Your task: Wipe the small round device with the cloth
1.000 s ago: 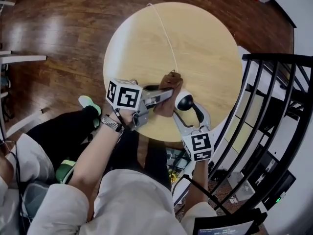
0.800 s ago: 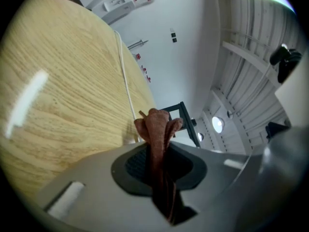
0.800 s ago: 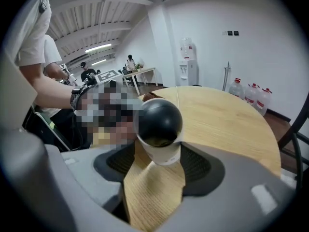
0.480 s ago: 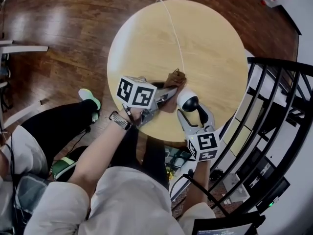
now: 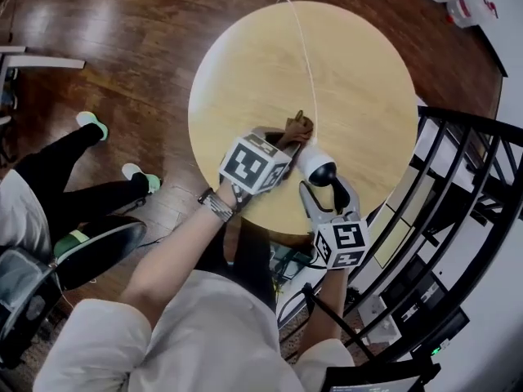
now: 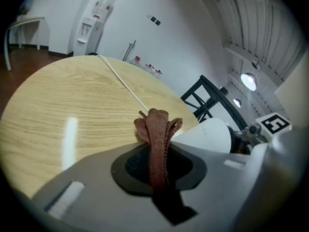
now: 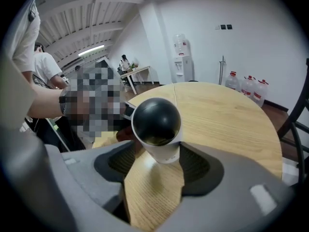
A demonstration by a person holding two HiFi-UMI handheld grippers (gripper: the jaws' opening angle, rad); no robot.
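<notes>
The small round device [image 7: 157, 129], a white body with a dark glossy dome, stands on the round table [image 5: 351, 72] between its centre and the near edge. The right gripper [image 7: 155, 161] has it clamped, jaws set wide with a pad on each side of the white body. The left gripper [image 6: 157, 151] has its jaws pinched almost together on the brown cloth [image 6: 158, 129], which sticks out past the tips as a narrow bunched tuft just beside the device. In the head view the left gripper's marker cube [image 5: 255, 163] covers the meeting point, so I cannot tell whether the cloth actually touches the device. The main risk, as I judge it, is that so little cloth shows beyond the tips. A firm push could bring the hard jaw ends onto the dome and mark it instead of wiping it. A sideways stroke could also twist the smooth rounded body in the right gripper's pads or tip it. The white cable [image 5: 304, 51] running to the table's far edge could tug it if it is lifted or turned. The cloth might also drag free of the jaws if it catches.
</notes>
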